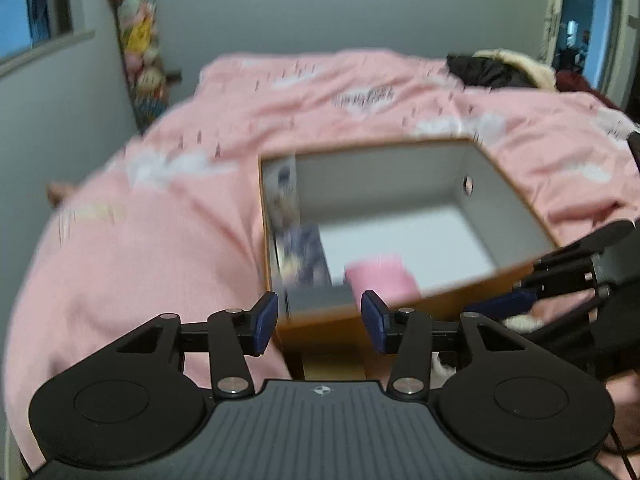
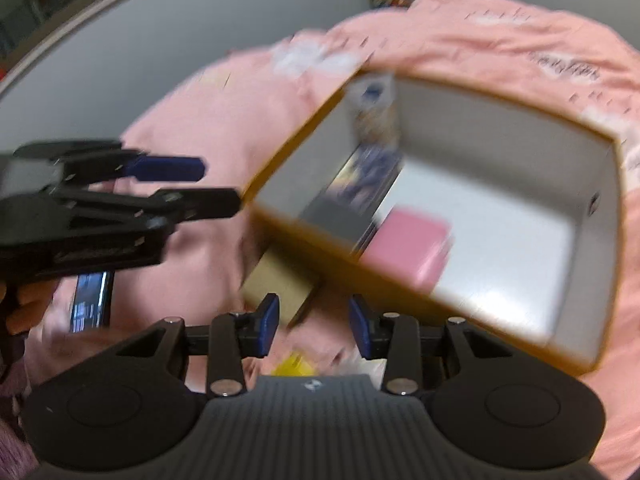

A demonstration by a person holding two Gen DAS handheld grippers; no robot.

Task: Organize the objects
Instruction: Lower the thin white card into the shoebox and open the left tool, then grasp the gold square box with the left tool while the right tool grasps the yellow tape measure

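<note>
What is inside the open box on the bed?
The box holds a pink item near the front wall and printed flat items along one side. The rest of the floor shows bare. The front wall hides the nearest strip; blur hides detail.

Soft, even indoor light, fairly dim, with a cool blue cast at the window and doorway. Both views are smeared by motion blur: the pink duvet print streaks, and the box rim doubles. Only the near gripper bodies stay sharp. Fisheye bending curves the walls at the edges, corners vignetted black. A pale sheen lies on the box's white floor
</note>
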